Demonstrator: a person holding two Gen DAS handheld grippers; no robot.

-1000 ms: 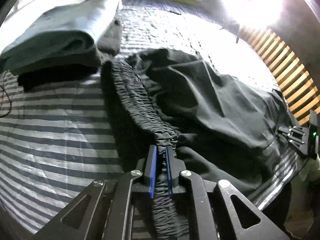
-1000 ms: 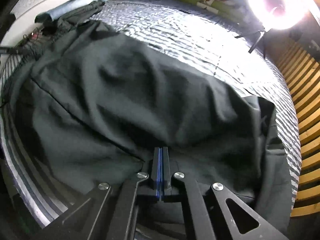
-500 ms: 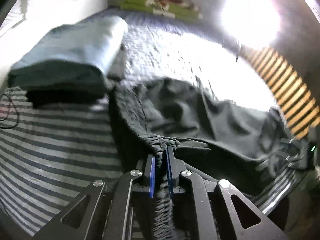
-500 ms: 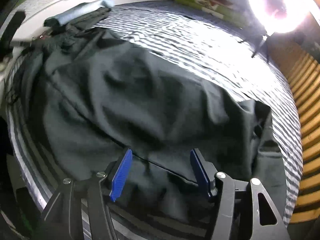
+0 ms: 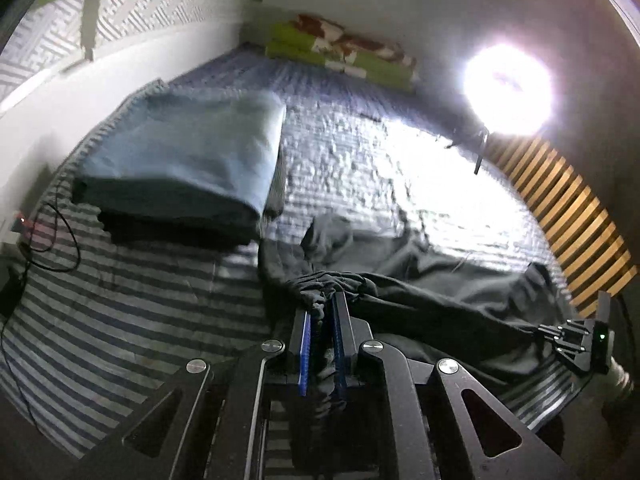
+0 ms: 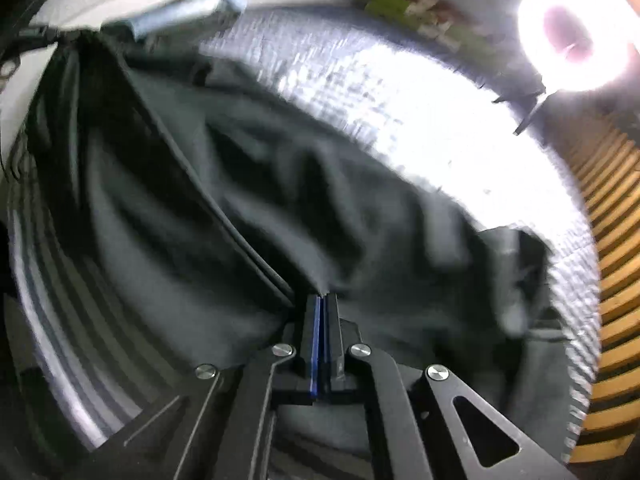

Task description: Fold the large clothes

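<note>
Black trousers (image 5: 440,280) lie crumpled across the striped bed (image 5: 120,320). My left gripper (image 5: 322,300) is shut on their gathered elastic waistband (image 5: 332,280), which is lifted off the sheet with the cloth hanging from it. The right wrist view shows the same trousers (image 6: 240,184) spread wide, with a long seam running to my right gripper (image 6: 322,300). Its blue pads are pressed together on a pinch of the dark cloth. That right gripper (image 5: 576,344) also shows at the bed's right edge in the left wrist view.
A folded stack of light blue and dark clothes (image 5: 188,160) sits at the left by the wall. A green and brown patterned bundle (image 5: 344,56) lies at the bed's far end. A bright ring light (image 5: 508,88) stands over wooden slats (image 5: 568,216). A black cable (image 5: 52,240) loops at the left.
The left gripper rose with the waistband, pulling the trousers up and into a bunch. The right gripper opened wide, then shut again on the cloth by the seam.
</note>
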